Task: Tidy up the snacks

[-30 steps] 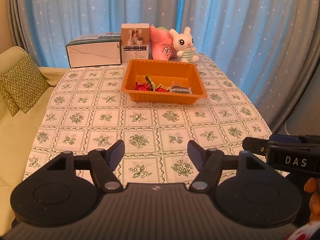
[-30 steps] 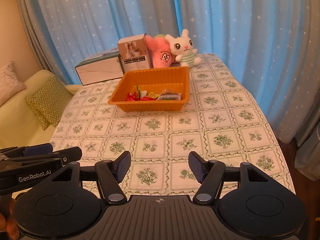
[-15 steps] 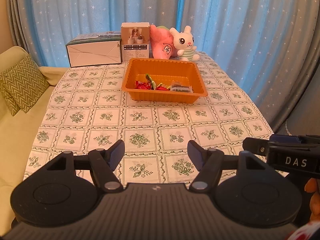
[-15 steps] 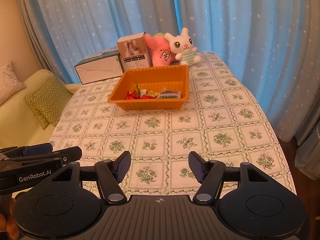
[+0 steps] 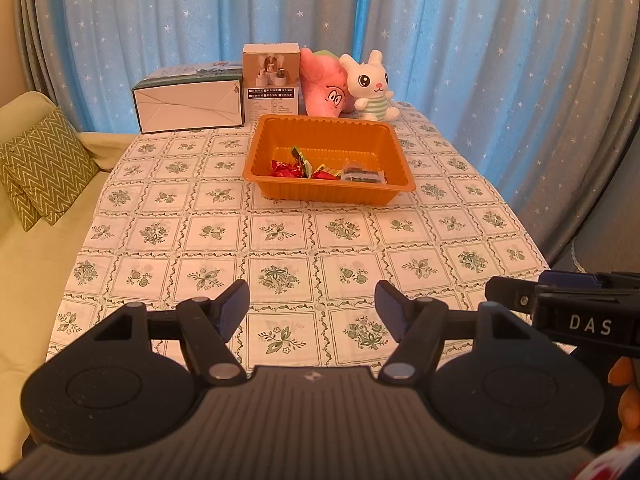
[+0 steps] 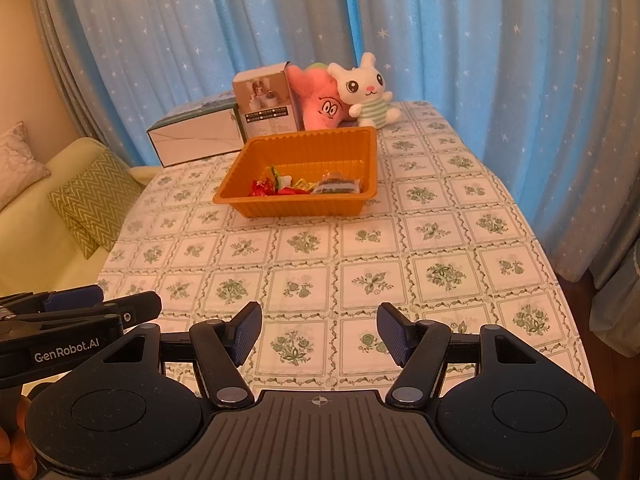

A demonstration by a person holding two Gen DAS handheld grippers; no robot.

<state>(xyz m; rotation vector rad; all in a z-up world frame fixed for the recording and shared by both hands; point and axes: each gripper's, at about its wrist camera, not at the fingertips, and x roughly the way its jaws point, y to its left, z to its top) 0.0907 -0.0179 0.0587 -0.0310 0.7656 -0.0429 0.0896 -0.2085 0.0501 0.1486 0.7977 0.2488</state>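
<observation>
An orange tray (image 5: 328,194) (image 6: 296,206) sits at the far middle of the table. In it lie red wrapped candies (image 5: 282,168) (image 6: 262,188), a green-and-yellow wrapper (image 5: 302,158) and a clear dark packet (image 5: 362,176) (image 6: 336,187). My left gripper (image 5: 312,308) is open and empty, above the table's near edge, well short of the tray. My right gripper (image 6: 319,332) is open and empty, beside it on the right. The right gripper's body shows in the left wrist view (image 5: 560,308), and the left gripper's body shows in the right wrist view (image 6: 80,320).
A white flat box (image 5: 188,104), an upright product box (image 5: 271,78), a pink plush (image 5: 324,88) and a white bunny plush (image 5: 370,88) stand behind the tray. A floral tablecloth (image 5: 280,240) covers the table. A sofa with a zigzag cushion (image 5: 40,160) is left; blue curtains hang behind.
Both views have shifted slightly; the tray sits a little farther off and higher in frame. Both grippers stay open and empty.
</observation>
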